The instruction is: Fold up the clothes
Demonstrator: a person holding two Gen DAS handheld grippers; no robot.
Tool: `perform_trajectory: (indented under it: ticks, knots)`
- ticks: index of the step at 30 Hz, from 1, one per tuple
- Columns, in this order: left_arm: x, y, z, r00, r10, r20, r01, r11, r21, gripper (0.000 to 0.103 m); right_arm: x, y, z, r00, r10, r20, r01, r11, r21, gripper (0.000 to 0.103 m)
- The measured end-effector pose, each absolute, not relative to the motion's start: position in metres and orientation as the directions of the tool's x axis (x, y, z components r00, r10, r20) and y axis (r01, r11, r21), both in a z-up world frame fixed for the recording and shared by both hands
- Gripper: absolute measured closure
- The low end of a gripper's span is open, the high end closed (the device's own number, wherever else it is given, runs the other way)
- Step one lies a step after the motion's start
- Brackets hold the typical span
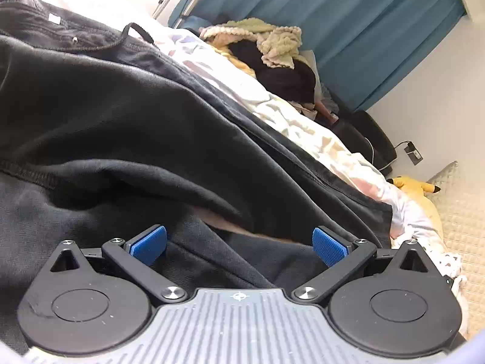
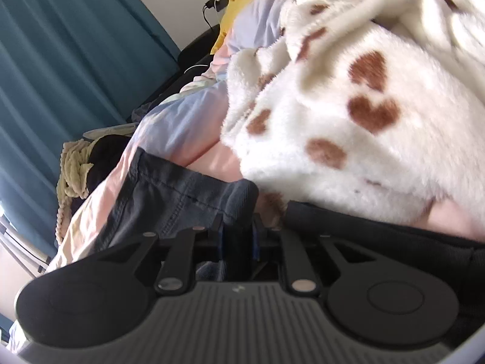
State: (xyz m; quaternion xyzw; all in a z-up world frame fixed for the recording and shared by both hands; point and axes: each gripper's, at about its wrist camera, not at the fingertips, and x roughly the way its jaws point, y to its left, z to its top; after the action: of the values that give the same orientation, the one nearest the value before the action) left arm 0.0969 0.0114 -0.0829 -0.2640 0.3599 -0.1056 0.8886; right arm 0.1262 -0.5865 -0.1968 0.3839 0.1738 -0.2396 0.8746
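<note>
While tilted down, left tongs (image 1: 239,244) wide over dark garment (image 1: 121,115), right tongs (image 2: 238,227) pinching its hem.

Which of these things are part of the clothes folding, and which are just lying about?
Part of the job:
- black garment
- left gripper
- right gripper, pinching the garment's hem

Lying about:
- heart-patterned blanket
- yellow plush toy
- teal curtain

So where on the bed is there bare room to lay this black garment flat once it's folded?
Barest is the strip of pale bedsheet between the black garment and the clothes heap by the teal curtain. It is crowded beside the right gripper, which pinches dark cloth against the fluffy heart-print blanket.
</note>
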Motion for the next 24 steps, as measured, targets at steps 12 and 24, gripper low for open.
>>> perform_trajectory:
  ticks: [12,24]
  knots:
    - [0.089,0.000,-0.076,0.777,-0.309,-0.547,0.046,0.896,-0.441,0.001,0.101,-0.543,-0.136,0.792,-0.373,-0.483,0.555,0.769,0.318,0.049]
    - [0.033,-0.014,-0.039,0.844,-0.301,-0.444,0.197,0.944,-0.265,0.001,-0.003,-0.459,-0.050,0.925,-0.137,-0.354,0.225,0.949,0.222,0.047]
